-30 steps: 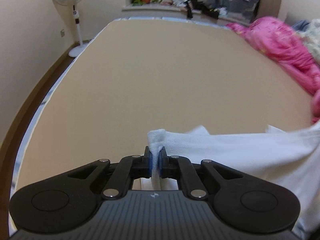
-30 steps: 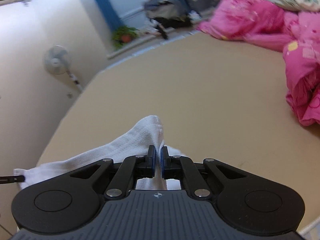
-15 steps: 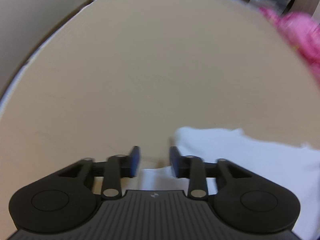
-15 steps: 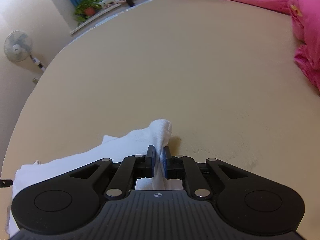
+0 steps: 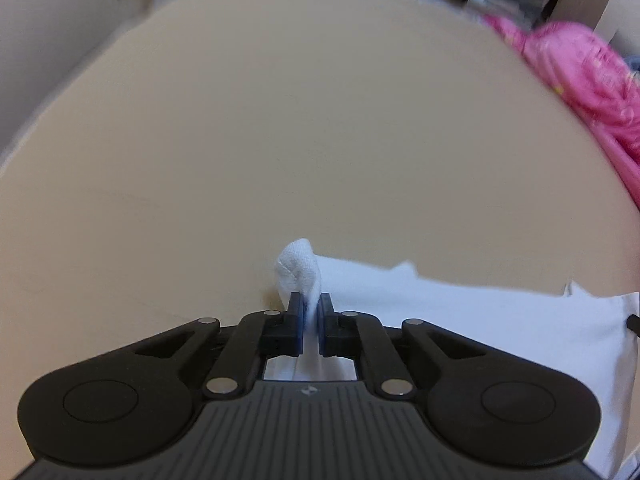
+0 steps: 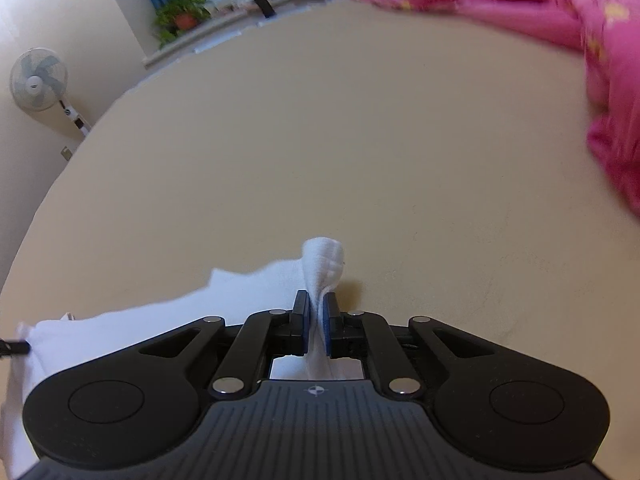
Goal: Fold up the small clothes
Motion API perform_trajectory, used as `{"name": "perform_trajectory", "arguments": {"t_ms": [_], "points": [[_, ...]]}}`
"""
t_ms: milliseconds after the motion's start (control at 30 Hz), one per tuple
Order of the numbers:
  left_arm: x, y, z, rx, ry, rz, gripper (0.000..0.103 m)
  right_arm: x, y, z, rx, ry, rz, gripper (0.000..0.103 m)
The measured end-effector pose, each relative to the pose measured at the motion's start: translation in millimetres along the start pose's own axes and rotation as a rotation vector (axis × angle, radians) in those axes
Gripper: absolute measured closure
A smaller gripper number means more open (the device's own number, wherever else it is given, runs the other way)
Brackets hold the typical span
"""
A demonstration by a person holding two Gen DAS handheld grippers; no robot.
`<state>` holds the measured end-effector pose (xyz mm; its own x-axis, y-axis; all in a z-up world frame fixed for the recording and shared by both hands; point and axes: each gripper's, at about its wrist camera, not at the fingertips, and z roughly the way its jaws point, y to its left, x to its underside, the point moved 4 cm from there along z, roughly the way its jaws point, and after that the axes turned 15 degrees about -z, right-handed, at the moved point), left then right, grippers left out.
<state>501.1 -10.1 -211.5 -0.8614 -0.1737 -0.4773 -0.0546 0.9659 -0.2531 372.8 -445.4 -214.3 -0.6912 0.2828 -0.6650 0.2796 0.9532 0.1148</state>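
White garment [image 5: 480, 320] pinched at both corners, low over tan bed [image 5: 280, 140].

Left gripper [image 5: 308, 312] and right gripper [image 6: 315, 310] each clamped on a bunched edge; thin bites likely to slip under uneven pull, skewing fold.

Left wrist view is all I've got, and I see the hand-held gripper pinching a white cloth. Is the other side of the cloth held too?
Observer: Yes. The right hand-held gripper is shut on the white cloth, with a bunched corner sticking up past its fingertips.
Operator: Anything near that corner?
Observer: Only the bare tan bed surface in front of it; the pink quilt lies well off to the right.
Operator: What's at the far end over there?
Observer: A potted plant on the window ledge, and a standing fan by the left wall.
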Motion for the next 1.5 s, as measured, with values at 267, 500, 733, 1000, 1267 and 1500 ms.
{"name": "perform_trajectory", "arguments": {"t_ms": [267, 500, 733, 1000, 1267, 1500], "points": [[-14.8, 21.2, -4.0, -0.115, -0.037, -0.063, 0.096, -25.2, 12.5, 3.8, 0.002, -0.016, -0.009, 0.098], [-3.2, 43.3, 23.4, -0.26, 0.058, -0.058, 0.055, -13.1, -10.4, 34.8, 0.103, 0.085, 0.11, 0.054], [109.3, 72.0, -67.5, -0.066, 0.062, -0.02, 0.022, 62.1, -27.9, -90.7, -0.015, 0.028, 0.036, 0.057], [187.0, 55.4, -52.3, -0.054, 0.154, 0.017, 0.026, 125.5, 12.8, -101.7, -0.031, 0.034, -0.083, 0.057], [184.6, 48.3, -65.4, -0.06, 0.152, 0.007, 0.086, 119.3, -2.7, -115.3, -0.089, 0.009, -0.024, 0.102], [181.1, 69.2, -64.4, -0.136, 0.151, 0.011, 0.044, 143.2, -30.3, -88.6, -0.043, 0.114, 0.043, 0.103]]}}
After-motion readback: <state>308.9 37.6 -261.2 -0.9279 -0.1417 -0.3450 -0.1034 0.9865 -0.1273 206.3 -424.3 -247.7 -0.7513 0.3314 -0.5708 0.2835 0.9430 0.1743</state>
